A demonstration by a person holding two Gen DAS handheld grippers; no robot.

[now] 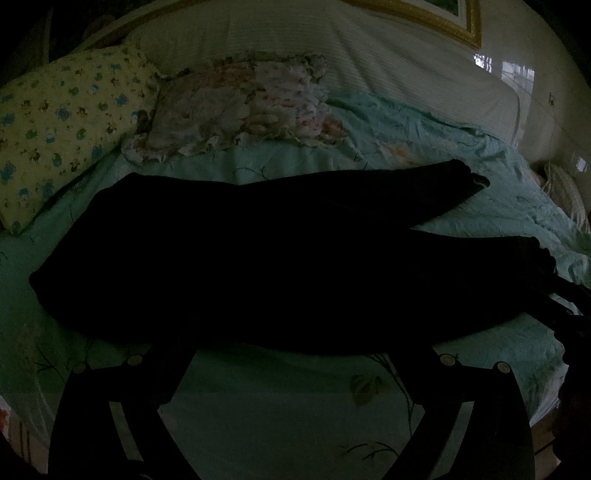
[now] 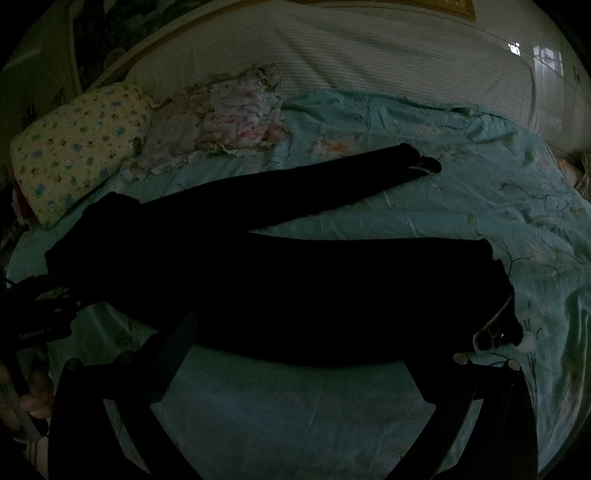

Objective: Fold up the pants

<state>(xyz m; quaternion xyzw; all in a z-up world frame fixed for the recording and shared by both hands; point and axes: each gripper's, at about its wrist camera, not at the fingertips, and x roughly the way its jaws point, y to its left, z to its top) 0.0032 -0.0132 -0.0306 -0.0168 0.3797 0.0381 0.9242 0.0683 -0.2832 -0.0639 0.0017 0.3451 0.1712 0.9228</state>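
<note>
Black pants [image 1: 240, 258] lie flat across the teal floral bedspread [image 1: 280, 413], legs splayed to the right. Left gripper [image 1: 295, 354] and right gripper [image 2: 314, 350] both hang wide open at the near edge, holding nothing. It's so dim a pinch could grab bedspread too. Pillows [image 1: 66, 125] sit far left by the headboard.

**Dark Cloth Swallows the Fingertips**

In both wrist views the pants [image 1: 236, 258] are so dark that no seam, fold or waistband can be made out. The tips of the left gripper [image 1: 295, 347] merge into that blackness, so whether they touch the cloth cannot be told; the same holds for the right gripper [image 2: 314, 350]. A gold picture frame [image 1: 436, 22] is cut off by the top edge. A hand [image 2: 35, 391] shows only partly at the left edge.
</note>
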